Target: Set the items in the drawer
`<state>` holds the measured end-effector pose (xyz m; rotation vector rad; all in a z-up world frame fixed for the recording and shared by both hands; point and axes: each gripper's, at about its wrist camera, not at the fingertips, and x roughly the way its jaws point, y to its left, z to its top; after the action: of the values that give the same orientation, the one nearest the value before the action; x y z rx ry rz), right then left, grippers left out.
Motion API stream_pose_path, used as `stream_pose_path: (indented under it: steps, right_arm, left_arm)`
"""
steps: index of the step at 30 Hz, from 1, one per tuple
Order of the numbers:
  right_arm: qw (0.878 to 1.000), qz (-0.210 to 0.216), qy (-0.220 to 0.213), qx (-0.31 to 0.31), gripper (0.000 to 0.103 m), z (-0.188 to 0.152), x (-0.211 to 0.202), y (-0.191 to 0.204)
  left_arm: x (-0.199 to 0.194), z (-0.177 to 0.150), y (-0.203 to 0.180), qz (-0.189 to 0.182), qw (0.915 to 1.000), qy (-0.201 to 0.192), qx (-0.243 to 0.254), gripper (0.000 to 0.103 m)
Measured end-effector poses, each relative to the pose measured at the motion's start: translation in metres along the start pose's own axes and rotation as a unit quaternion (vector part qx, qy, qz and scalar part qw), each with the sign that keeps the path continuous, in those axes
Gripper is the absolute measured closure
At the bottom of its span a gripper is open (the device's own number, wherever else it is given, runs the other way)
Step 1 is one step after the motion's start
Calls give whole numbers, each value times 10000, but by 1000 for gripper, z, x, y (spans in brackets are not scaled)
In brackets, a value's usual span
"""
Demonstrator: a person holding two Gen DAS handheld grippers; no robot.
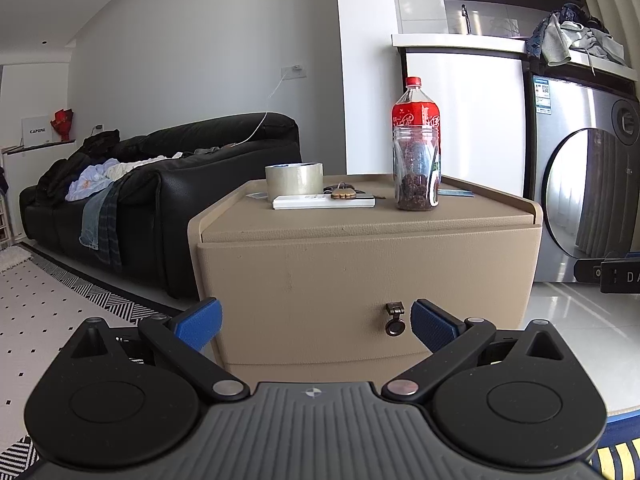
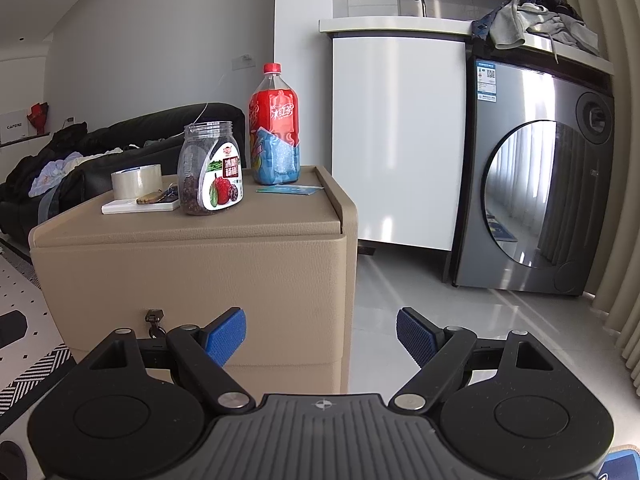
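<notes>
A beige drawer cabinet (image 1: 360, 272) (image 2: 192, 272) stands shut, with a small dark pull (image 1: 395, 318) (image 2: 154, 318) on its upper drawer front. On top sit a tape roll (image 1: 294, 179) (image 2: 137, 180), a white flat box (image 1: 324, 202) (image 2: 140, 206) with keys (image 1: 344, 193) on it, a clear jar of dried fruit (image 1: 416, 168) (image 2: 210, 168), a red-capped tea bottle (image 1: 415, 108) (image 2: 275, 128) and a blue card (image 2: 289, 189). My left gripper (image 1: 316, 324) is open in front of the drawer, empty. My right gripper (image 2: 322, 332) is open and empty by the cabinet's right corner.
A black sofa (image 1: 160, 184) piled with clothes stands left of the cabinet, over a patterned rug (image 1: 48, 312). A white cupboard (image 2: 400, 140) and a silver washing machine (image 2: 536, 184) with clothes on top stand to the right. Pale tiled floor (image 2: 420, 300) lies between.
</notes>
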<state>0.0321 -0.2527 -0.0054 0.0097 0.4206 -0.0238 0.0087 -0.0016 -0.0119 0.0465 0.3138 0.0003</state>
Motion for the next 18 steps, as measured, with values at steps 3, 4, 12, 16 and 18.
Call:
stream_pose_path:
  steps: [3, 4, 12, 16, 18]
  right_arm:
    - [10000, -9, -3, -37, 17, 0, -1, 1]
    - [10000, -5, 0, -38, 17, 0, -1, 2]
    - [10000, 0, 21, -94, 17, -2, -1, 4]
    - [10000, -5, 24, -89, 17, -2, 0, 4]
    - [10000, -9, 20, -83, 17, -2, 0, 4]
  left_arm:
    - [-1, 1, 1, -17, 10000, -10, -47, 0]
    - [-1, 2, 1, -21, 10000, -15, -64, 0]
    - [-2, 2, -1, -11, 10000, -21, 0, 0]
    - [-2, 1, -2, -5, 10000, -28, 41, 0]
    - [-1, 0, -1, 3, 10000, -13, 43, 0]
